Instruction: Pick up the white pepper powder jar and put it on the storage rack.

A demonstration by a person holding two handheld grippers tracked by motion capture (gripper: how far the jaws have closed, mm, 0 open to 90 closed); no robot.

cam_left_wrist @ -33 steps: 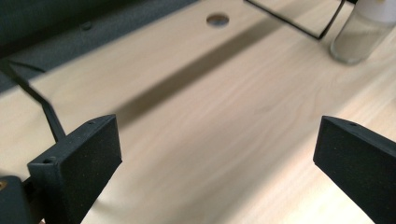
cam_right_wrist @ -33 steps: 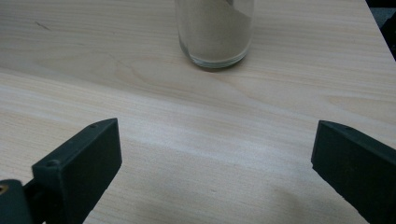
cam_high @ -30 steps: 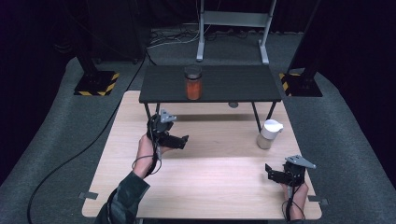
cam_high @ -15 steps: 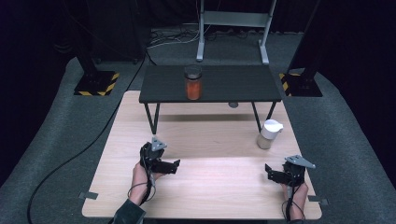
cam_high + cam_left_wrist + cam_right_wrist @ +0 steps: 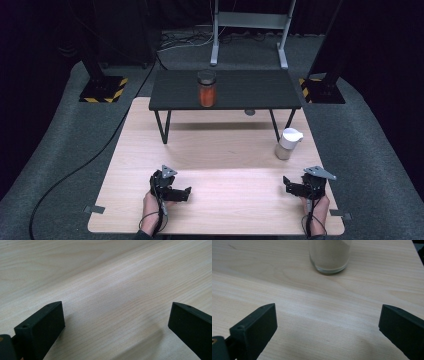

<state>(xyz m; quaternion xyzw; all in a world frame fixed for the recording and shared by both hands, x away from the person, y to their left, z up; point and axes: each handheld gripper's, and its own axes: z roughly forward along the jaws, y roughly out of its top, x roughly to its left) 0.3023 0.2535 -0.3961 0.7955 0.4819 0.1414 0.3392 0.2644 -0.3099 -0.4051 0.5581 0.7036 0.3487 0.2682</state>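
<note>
1. Pulled back to near table edge since earlier frame: left gripper [image 5: 187, 192], jaws wide, empty.
2. Right gripper [image 5: 286, 184]: also spread, empty.
3. Ahead, near: white-lidded glass jar of pale powder [image 5: 288, 143], upright on light wooden table [image 5: 225, 150].
4. Likely heavy, slippery, fragile; grab mid-body.

An orange jar [image 5: 206, 89] stands mid-top on a small black table [image 5: 260, 91] at the wooden table's [image 5: 220, 150] far edge; hazard-striped bases [image 5: 102, 89] flank it.
</note>
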